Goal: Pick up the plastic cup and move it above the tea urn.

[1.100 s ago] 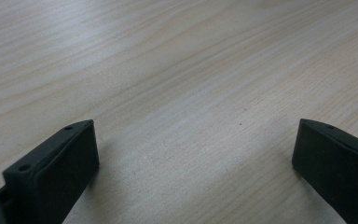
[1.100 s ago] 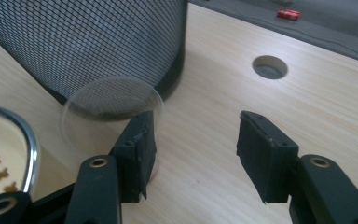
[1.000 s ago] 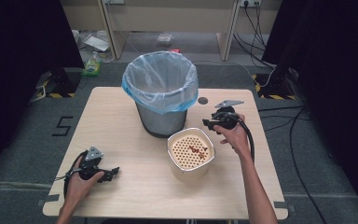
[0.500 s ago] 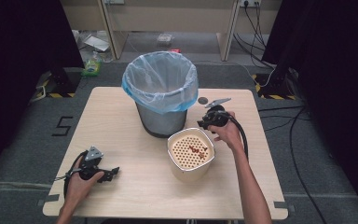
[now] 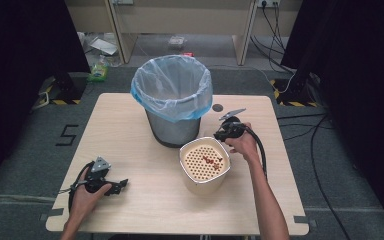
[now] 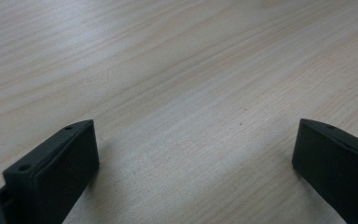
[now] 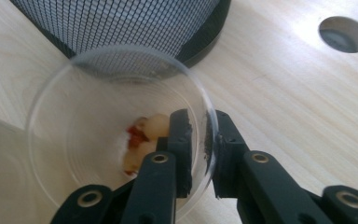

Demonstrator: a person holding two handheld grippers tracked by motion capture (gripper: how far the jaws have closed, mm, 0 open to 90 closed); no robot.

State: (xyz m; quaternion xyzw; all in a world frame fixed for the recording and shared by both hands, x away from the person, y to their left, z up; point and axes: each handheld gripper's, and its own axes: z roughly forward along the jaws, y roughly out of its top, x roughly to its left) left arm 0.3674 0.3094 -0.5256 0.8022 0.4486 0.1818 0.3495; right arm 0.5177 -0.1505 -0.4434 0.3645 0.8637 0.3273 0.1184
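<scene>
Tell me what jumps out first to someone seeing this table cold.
The mesh bin with its pale blue liner stands at the middle back of the wooden table, with a perforated cream container just in front of it. Beside that, the right hand-held gripper pinches the rim of a clear plastic cup holding food scraps. The left hand-held gripper rests open near the front left.

My table [image 5: 145, 200] is pale wood with rounded corners and a round cable hole [image 5: 217, 107] near its far edge. On it stand a mesh waste bin [image 5: 172, 107] lined with a blue bag and, just beside its base toward me, a cream square container [image 5: 205, 165] with a perforated insert.
</scene>
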